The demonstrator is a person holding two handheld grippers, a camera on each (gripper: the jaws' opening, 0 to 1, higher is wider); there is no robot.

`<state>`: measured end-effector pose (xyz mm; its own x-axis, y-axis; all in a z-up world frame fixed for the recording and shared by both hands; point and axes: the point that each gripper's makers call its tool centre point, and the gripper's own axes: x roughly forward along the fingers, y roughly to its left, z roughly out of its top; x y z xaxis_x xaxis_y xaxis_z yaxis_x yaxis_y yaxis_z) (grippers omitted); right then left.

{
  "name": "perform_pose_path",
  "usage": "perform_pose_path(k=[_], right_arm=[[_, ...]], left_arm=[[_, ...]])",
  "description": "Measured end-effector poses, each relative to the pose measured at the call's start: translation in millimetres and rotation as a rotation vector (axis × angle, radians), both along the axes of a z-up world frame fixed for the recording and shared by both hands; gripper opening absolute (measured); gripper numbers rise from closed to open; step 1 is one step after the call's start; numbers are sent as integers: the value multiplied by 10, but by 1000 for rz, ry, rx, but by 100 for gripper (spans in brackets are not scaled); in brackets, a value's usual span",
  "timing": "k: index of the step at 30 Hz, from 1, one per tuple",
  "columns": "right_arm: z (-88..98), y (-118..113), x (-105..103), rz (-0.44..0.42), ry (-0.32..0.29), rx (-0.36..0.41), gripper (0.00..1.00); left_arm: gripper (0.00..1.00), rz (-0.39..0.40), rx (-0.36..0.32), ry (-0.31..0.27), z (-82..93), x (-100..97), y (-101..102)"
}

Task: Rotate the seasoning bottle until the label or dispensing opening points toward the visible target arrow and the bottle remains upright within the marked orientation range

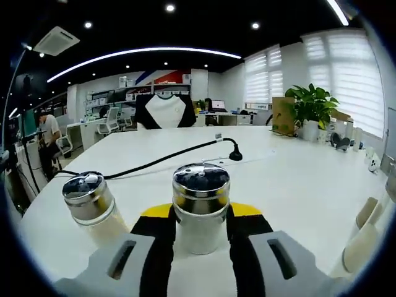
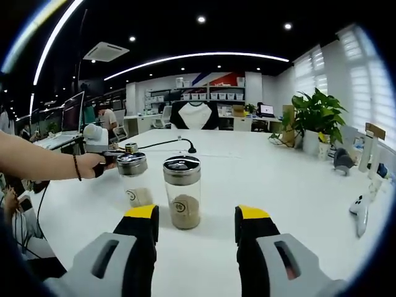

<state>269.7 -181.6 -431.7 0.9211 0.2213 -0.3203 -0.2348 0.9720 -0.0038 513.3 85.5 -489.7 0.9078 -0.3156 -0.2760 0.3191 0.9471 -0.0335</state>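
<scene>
From the left gripper view, the lower part of the seasoning bottle [image 1: 200, 207] is hidden behind the left gripper [image 1: 199, 232], whose black, yellow-tipped jaws stand on either side of the glass body, close against it; whether they actually press on it I cannot tell. The bottle stands upright on the white bench [image 1: 297, 179], long axis vertical, its shiny metal cap on top with small dark openings that are too blurred to say which way they face. No target arrow can be made out on the bench. A second bottle [image 1: 91, 204] with the same kind of cap stands just beside it, its base cut off behind the gripper body. In the right gripper view the right gripper [image 2: 197, 232] hangs with its jaws wide apart and empty, well short of the bottle, which shows a small round label facing this camera and brown seasoning in its lower part. A hand [image 2: 93, 164] reaches in near the second bottle. A black cable [image 1: 167, 158] crosses the bench behind, and a potted plant [image 1: 312, 108] stands at the far edge.
</scene>
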Motion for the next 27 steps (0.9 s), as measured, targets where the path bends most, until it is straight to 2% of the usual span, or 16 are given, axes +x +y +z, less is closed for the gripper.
perform_pose_path(k=[15,27], right_arm=[[-2,-32,8,-6,-2,5,49],[-29,-55,-6,-4,3,5,49]], left_arm=[[34,-13,11,3,6,31,-1],[33,-39,8,-22,42,-86,-10]])
